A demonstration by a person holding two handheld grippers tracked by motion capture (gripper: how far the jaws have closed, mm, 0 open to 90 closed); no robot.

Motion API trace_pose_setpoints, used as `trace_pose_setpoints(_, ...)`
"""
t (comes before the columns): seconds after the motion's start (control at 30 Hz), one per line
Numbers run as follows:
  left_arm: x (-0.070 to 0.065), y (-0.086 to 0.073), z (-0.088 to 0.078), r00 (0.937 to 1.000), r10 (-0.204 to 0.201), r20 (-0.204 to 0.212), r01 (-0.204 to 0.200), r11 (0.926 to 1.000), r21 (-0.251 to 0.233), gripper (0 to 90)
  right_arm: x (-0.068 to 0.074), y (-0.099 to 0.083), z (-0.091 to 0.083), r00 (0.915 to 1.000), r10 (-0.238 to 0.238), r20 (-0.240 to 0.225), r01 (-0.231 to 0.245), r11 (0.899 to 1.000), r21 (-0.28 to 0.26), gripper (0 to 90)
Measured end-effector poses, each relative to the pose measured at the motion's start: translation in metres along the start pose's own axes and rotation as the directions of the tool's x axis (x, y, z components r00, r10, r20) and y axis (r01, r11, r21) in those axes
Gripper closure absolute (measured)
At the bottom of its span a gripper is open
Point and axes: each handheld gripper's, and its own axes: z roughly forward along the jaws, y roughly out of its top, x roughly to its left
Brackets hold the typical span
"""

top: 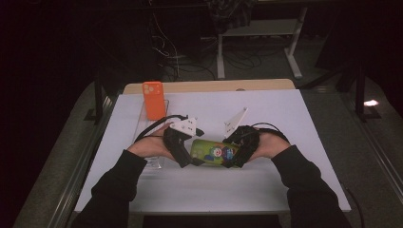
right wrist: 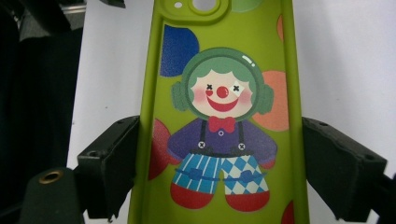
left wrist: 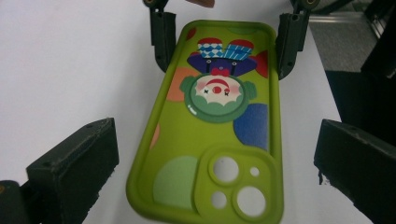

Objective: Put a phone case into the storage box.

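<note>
A lime-green phone case (top: 214,152) printed with a clown lies lengthwise between my two grippers over the white table. My right gripper (right wrist: 219,158) is shut on the case (right wrist: 219,70), one jaw against each long edge at the clown's legs. Seen from the left gripper view, those right fingers (left wrist: 163,37) clamp the far end of the case (left wrist: 210,135). My left gripper (left wrist: 215,163) is open, its jaws standing well clear on both sides of the camera-cutout end. From above, the left gripper (top: 187,159) and right gripper (top: 235,154) face each other.
An orange phone (top: 154,99) stands upright at the back left in a clear plastic holder (top: 153,161) that runs toward the person's left hand. The white table (top: 285,118) has a wooden strip (top: 214,86) along its far edge. Dark floor and desk legs lie beyond.
</note>
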Motion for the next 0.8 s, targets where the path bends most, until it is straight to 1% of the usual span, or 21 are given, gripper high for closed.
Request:
trace_pose_setpoints(0.07,0.0,0.001,0.003,0.9998,0.021,0.004,-0.021,0.9997,0.008,0.0,0.002,0.001,0.002,0.9999,-0.006,-0.011,0.006,1.0,0.008,15.3)
trace_pose_setpoints(0.1,-0.001,0.001,0.004,0.9997,0.023,0.008,-0.023,0.9996,0.015,0.0,0.004,0.002,0.003,0.9998,-0.01,-0.017,0.01,1.0,0.007,15.2)
trace_pose_setpoints(0.2,-0.001,0.001,0.01,0.9984,0.05,0.027,-0.051,0.9981,0.034,0.0,0.007,0.005,0.006,0.9996,-0.021,-0.021,0.021,1.0,0.013,15.3)
trace_pose_setpoints(0.23,-0.003,0.001,0.011,0.9986,0.042,0.031,-0.043,0.9982,0.042,0.0,0.007,0.005,0.007,0.9994,-0.023,-0.025,0.023,1.0,0.012,15.3)
trace_pose_setpoints(0.3,-0.003,0.001,0.015,0.9982,0.045,0.041,-0.047,0.9977,0.05,0.0,0.009,0.007,0.008,0.9992,-0.032,-0.026,0.032,0.999,0.015,15.3)
trace_pose_setpoints(0.33,-0.005,0.001,0.016,0.9986,0.026,0.046,-0.029,0.9979,0.058,0.0,0.009,0.008,0.008,0.999,-0.036,-0.025,0.036,0.999,0.013,15.2)
trace_pose_setpoints(0.37,-0.005,0.001,0.017,0.9981,0.037,0.049,-0.04,0.9972,0.063,0.0,0.009,0.008,0.008,0.9989,-0.039,-0.025,0.039,0.999,0.017,15.2)
trace_pose_setpoints(0.4,-0.005,0.0,0.018,0.9978,0.038,0.053,-0.042,0.9964,0.074,0.0,0.01,0.009,0.008,0.9989,-0.041,-0.024,0.041,0.999,0.018,15.3)
trace_pose_setpoints(0.47,-0.006,-0.001,0.021,0.9982,0.027,0.054,-0.031,0.9957,0.087,0.0,0.01,0.01,0.008,0.9987,-0.043,-0.027,0.043,0.999,0.016,15.2)
trace_pose_setpoints(0.63,-0.006,-0.002,0.024,0.9973,0.03,0.067,-0.038,0.992,0.12,0.0,0.011,0.01,0.009,0.9986,-0.047,-0.025,0.047,0.999,0.016,15.2)
trace_pose_setpoints(0.7,-0.006,-0.002,0.025,0.9973,0.036,0.063,-0.044,0.991,0.126,3.3,0.012,0.011,0.009,0.9984,-0.052,-0.023,0.052,0.998,0.018,15.2)
trace_pose_setpoints(0.8,-0.007,-0.002,0.027,0.9972,0.031,0.068,-0.04,0.9897,0.138,5.9,0.012,0.011,0.01,0.9982,-0.053,-0.026,0.054,0.998,0.021,15.2)
